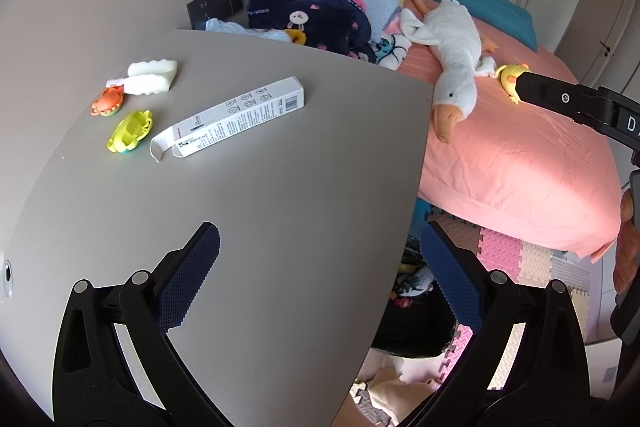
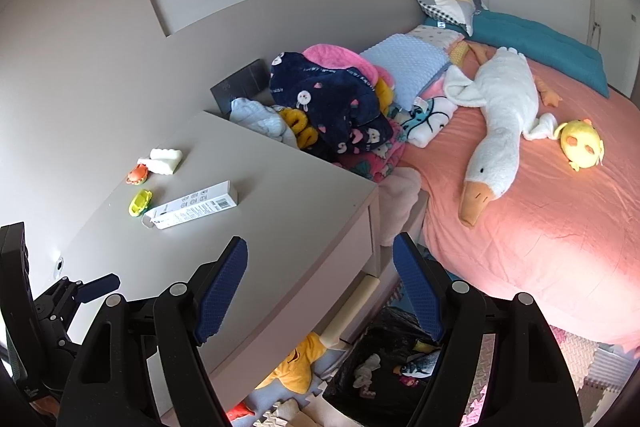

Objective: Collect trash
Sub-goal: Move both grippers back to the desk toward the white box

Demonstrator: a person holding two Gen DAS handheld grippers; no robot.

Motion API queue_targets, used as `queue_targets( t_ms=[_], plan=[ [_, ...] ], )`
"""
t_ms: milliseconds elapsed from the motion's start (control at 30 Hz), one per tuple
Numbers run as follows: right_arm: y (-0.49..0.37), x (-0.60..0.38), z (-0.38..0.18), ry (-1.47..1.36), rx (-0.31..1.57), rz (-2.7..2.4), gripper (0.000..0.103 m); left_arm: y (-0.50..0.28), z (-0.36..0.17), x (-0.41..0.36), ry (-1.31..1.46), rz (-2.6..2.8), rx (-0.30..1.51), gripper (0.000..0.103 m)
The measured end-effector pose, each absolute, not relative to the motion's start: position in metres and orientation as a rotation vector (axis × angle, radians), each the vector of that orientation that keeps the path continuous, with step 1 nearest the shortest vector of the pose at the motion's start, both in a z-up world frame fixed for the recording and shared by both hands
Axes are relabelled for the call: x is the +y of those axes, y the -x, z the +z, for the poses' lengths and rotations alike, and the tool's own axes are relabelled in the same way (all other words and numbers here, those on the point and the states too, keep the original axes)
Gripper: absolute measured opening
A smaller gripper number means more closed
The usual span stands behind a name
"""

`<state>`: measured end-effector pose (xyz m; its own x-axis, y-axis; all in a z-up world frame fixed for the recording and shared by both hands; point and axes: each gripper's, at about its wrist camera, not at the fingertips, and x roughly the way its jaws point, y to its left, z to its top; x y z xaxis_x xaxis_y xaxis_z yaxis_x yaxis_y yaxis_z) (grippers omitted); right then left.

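Box [image 1: 236, 117] print too small

Open tabletop [image 1: 280, 187] (toys [image 1: 130, 131] far-side)

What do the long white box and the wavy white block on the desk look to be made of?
Long white box: likely thin printed cardboard, smooth matte, with an open folded end flap and barcode. Wavy white block: probably foam or sponge, dull and soft-edged; hard to confirm.

Bright daylight, fisheye edges, perhaps slight glare
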<state>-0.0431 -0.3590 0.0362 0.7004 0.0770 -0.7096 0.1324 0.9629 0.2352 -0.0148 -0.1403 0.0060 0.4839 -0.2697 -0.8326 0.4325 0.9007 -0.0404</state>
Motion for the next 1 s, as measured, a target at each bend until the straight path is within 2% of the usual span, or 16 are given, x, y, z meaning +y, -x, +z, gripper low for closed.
queue_targets(
  t_ms=[1000],
  plan=[
    [-0.066,-0.25,0.01,-0.038,0.931,0.247,0.076,-0.052,-0.004,-0.037,-0.035,-0.216,1.027,0.097]
  ],
)
